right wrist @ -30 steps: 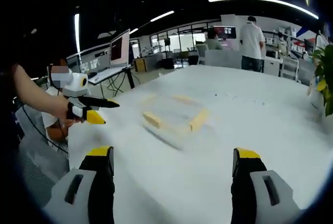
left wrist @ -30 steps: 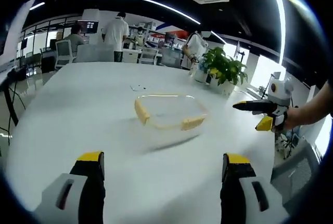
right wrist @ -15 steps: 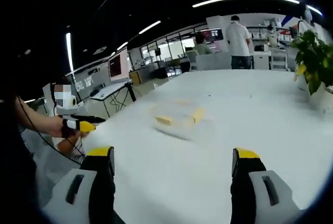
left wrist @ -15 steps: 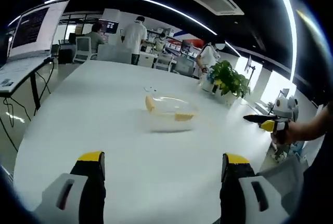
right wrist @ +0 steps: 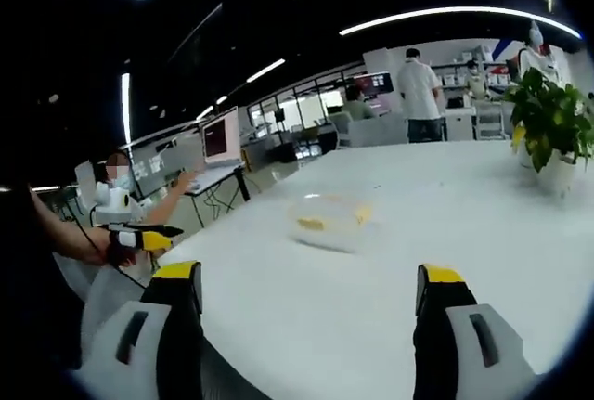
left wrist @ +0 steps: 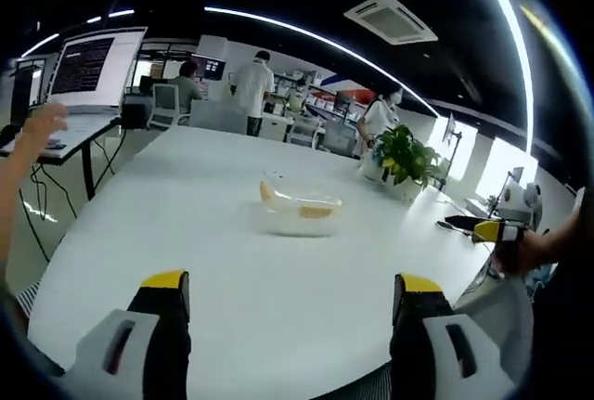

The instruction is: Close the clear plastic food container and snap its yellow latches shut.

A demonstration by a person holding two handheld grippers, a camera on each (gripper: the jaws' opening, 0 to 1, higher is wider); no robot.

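Observation:
A clear plastic food container [left wrist: 301, 211] with yellow latches rests near the middle of a white table [left wrist: 167, 233]; in the right gripper view the container [right wrist: 329, 219] lies ahead and slightly left. My left gripper [left wrist: 290, 303] is open, well back from the container with bare tabletop between its jaws. My right gripper [right wrist: 306, 293] is open too, far short of the container. The right gripper [left wrist: 483, 228] also shows at the right edge of the left gripper view, and the left gripper [right wrist: 144, 236] at the left of the right gripper view, each held by a hand.
A potted plant [left wrist: 401, 157] stands on the table beyond the container, seen again as the plant [right wrist: 548, 131]. A computer monitor [left wrist: 93, 70] sits on a desk at the left. People stand and sit in the office background [left wrist: 252, 94].
Both grippers have pulled back from the container, which now looks smaller and farther away. More of the table's edge and the room shows. Both stay open.

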